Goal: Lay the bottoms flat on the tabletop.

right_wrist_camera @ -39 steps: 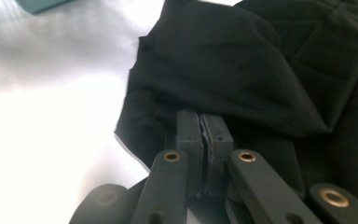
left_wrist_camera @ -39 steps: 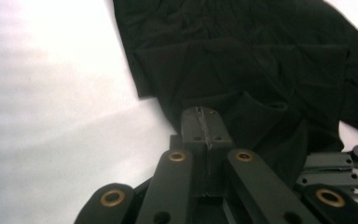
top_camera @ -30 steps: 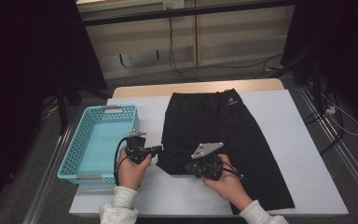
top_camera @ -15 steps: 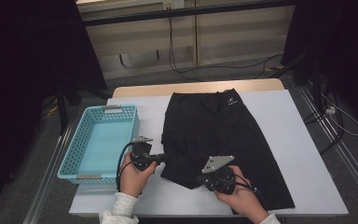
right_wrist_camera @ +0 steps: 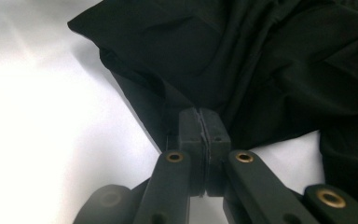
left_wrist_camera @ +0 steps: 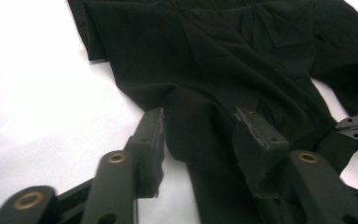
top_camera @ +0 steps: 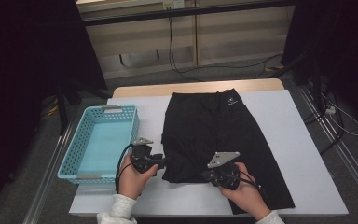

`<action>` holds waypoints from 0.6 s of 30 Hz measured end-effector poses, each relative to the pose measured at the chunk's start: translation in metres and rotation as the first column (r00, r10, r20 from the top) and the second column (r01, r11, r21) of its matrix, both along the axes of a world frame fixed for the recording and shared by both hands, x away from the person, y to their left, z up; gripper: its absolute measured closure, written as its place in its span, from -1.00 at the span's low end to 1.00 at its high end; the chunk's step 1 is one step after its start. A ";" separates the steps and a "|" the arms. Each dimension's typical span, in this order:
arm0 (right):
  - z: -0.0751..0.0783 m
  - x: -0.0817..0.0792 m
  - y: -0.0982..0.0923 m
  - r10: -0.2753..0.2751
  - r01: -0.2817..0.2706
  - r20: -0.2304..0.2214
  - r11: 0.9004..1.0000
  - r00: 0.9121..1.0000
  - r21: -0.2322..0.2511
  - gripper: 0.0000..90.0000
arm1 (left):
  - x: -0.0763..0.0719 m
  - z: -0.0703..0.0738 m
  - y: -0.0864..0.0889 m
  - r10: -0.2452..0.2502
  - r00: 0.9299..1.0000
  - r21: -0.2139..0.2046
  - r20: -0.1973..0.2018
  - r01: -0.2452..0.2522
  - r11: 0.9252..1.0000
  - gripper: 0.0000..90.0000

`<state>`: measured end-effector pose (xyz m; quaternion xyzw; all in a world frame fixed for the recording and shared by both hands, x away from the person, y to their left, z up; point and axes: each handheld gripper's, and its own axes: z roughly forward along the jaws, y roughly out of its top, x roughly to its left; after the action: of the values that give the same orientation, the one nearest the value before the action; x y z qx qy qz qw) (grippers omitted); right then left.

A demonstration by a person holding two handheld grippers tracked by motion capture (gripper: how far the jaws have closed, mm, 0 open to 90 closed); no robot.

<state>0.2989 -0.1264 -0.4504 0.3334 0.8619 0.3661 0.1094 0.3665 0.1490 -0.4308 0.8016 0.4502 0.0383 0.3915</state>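
The black garment point(top_camera: 214, 140) lies lengthwise away from both tools: its near-left hem is pinched in the right tool point(right_wrist_camera: 204, 122), while the left tool point(left_wrist_camera: 200, 126), jaws just parted, straddles a fold unclamped.

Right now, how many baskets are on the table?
1. The blue basket sits at the table's left edge, beside the black garment and just beyond the left gripper. Nothing hints at another.

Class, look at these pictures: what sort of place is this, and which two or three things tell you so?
Probably a lab or test room set up for recording. A white table stands between dark curtains, cables trail over the floor, and only shorts and a basket are laid out.
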 end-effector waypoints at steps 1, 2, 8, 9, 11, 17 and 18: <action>-0.001 -0.001 0.000 0.005 -0.005 0.000 1.000 1.000 -0.003 0.98 | -0.002 0.001 0.001 0.001 1.000 0.005 0.003 -0.001 1.000 0.14; -0.001 -0.001 0.000 0.002 -0.002 -0.001 1.000 1.000 -0.003 0.98 | -0.002 0.003 0.002 -0.002 1.000 0.007 0.008 0.002 1.000 0.09; -0.001 -0.001 -0.003 -0.011 0.011 0.006 1.000 1.000 -0.003 0.97 | -0.009 0.007 0.003 -0.014 1.000 0.001 0.025 0.014 1.000 -0.04; -0.001 -0.001 -0.003 -0.013 0.013 0.002 1.000 1.000 -0.002 0.97 | -0.009 0.007 0.004 -0.017 1.000 0.006 0.026 0.017 1.000 -0.06; -0.002 -0.001 -0.003 -0.013 0.013 0.001 1.000 1.000 0.003 0.96 | -0.011 0.006 0.004 -0.014 0.999 0.031 0.036 0.013 0.999 -0.10; -0.002 -0.001 -0.001 -0.006 0.006 0.004 1.000 1.000 -0.003 0.95 | -0.015 0.004 0.002 -0.032 0.998 0.059 0.048 0.029 0.998 -0.18; -0.002 -0.001 -0.001 -0.006 0.006 0.002 1.000 1.000 -0.001 0.95 | -0.016 0.003 0.001 -0.028 0.998 0.058 0.053 0.025 0.998 -0.17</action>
<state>0.2974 -0.1279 -0.4528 0.3355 0.8610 0.3656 0.1117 0.3509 0.1499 -0.4277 0.8171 0.4277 0.0676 0.3807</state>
